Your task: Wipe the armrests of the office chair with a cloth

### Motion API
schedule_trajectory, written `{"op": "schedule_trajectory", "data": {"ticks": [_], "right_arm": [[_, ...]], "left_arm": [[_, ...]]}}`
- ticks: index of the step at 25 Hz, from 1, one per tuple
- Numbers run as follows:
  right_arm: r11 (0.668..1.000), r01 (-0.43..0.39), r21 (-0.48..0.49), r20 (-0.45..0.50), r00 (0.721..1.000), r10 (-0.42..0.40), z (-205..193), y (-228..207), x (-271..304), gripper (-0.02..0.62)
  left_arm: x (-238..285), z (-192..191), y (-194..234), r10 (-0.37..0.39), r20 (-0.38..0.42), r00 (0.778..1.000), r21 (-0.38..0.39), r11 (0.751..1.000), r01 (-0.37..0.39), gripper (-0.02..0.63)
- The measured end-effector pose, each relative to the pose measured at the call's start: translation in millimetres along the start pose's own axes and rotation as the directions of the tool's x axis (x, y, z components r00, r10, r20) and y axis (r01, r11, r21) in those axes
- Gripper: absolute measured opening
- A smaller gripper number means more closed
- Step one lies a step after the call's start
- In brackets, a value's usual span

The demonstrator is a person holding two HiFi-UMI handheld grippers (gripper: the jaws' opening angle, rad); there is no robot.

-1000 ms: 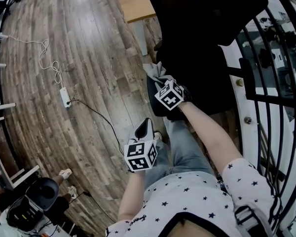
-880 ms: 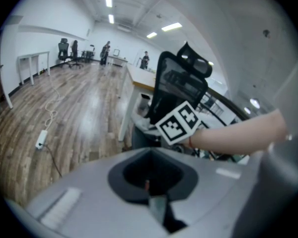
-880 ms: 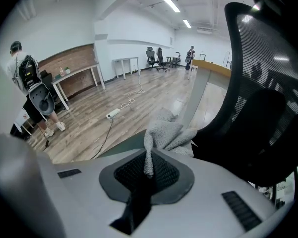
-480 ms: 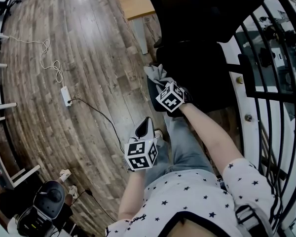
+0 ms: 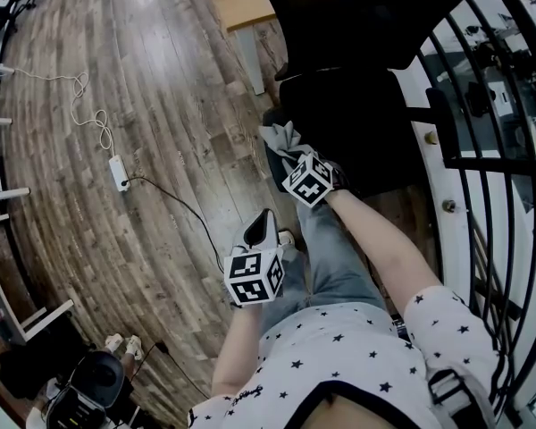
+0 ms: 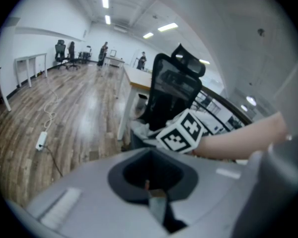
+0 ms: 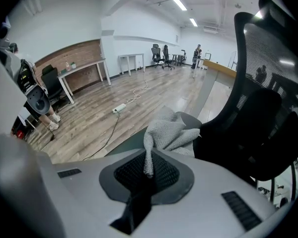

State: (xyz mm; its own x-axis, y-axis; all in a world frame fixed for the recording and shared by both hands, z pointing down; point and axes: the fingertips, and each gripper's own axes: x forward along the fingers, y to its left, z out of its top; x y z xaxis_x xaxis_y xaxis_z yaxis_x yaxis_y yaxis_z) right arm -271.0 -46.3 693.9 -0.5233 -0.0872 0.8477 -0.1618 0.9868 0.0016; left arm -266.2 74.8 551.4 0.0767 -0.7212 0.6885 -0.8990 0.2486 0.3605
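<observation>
Right gripper (image 7: 148, 171), jaws clamped on the cloth (image 7: 171, 127), holds it bunched directly ahead on the armrest (image 7: 123, 144), whose length runs forward. Left gripper (image 6: 154, 192), closed and empty, hangs behind, farther off.

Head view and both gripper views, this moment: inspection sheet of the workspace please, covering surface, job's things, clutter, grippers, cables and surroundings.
Surface: wood-plank floor.
Job's things: grey cloth bunched over the armrest of the black office chair.
Clutter: dark gear on the floor at the head view's lower left; too blurred to identify.
Grippers: right gripper, fingers shut on the cloth; left gripper, fingers together with nothing between them, beside the person's leg.
Cables: white power strip with a white cord, and a black cable running across the floor.
Surroundings: black railing right of the chair, wooden desk beyond it, open office behind.
</observation>
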Motion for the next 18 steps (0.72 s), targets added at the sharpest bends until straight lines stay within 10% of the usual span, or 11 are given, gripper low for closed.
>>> {"op": "schedule_trajectory", "data": {"ticks": [18], "right_arm": [[1.000, -0.003, -0.012, -0.018, 1.000, 0.003, -32, 46, -22, 0.038]], "left_arm": [[-27, -13, -7, -0.011, 0.016, 1.000, 0.024, 1.000, 0.011, 0.006]]}}
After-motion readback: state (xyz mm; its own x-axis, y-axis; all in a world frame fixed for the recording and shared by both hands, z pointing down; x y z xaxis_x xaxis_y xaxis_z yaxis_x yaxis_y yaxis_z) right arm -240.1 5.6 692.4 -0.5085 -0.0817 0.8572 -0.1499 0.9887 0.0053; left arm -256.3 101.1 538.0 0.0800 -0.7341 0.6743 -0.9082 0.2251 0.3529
